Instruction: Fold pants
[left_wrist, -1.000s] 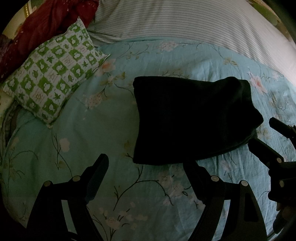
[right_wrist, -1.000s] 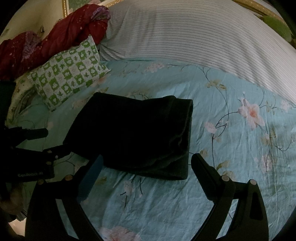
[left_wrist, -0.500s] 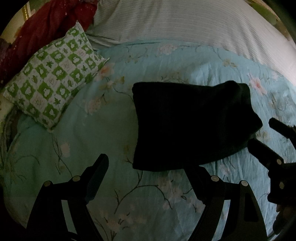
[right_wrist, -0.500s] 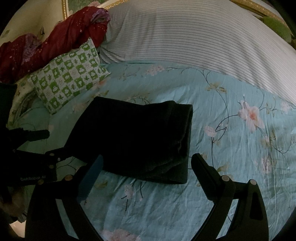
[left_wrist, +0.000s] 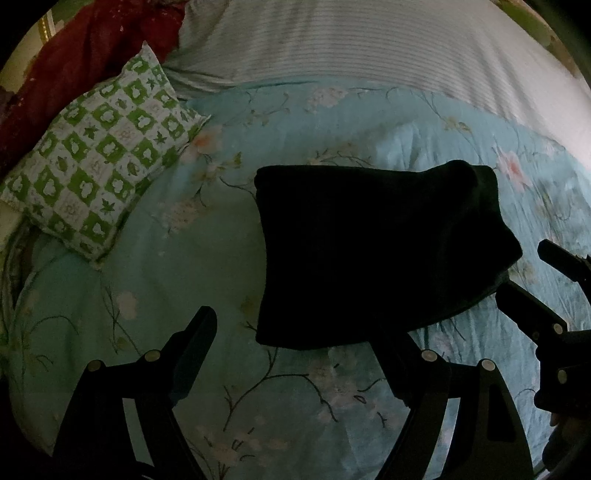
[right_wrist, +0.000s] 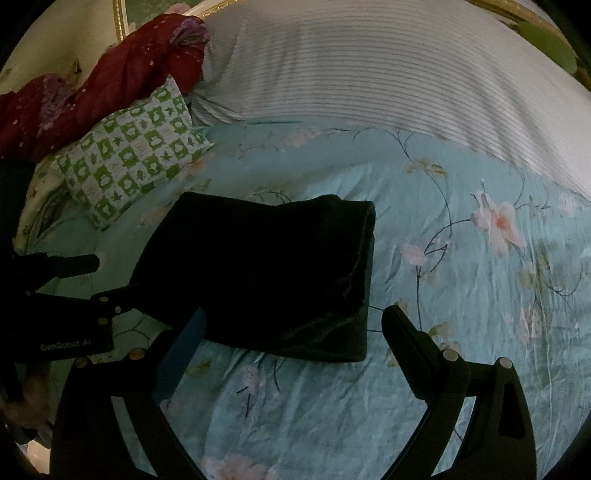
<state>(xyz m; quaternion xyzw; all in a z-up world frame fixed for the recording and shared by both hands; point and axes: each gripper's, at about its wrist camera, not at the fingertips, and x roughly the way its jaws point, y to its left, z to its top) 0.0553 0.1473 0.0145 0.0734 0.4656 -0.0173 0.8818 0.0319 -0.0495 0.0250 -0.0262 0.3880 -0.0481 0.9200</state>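
Observation:
The black pants (left_wrist: 376, 254) lie folded into a thick rectangle on the light blue floral bedsheet (left_wrist: 207, 266); they also show in the right wrist view (right_wrist: 266, 273). My left gripper (left_wrist: 295, 332) is open and empty, just short of the pants' near edge. My right gripper (right_wrist: 291, 325) is open and empty, with the pants' near right corner between its fingers' line of sight. Each gripper shows at the side of the other's view: the right one (left_wrist: 535, 291), the left one (right_wrist: 88, 280).
A green-and-white checked pillow (left_wrist: 96, 173) lies at the left. A dark red cloth (right_wrist: 103, 81) is bunched behind it. A white striped blanket (right_wrist: 369, 70) covers the far side of the bed. The sheet spreads right with pink flowers (right_wrist: 495, 225).
Both grippers have drawn back slightly from the folded pants and stay open. The pants have not moved.

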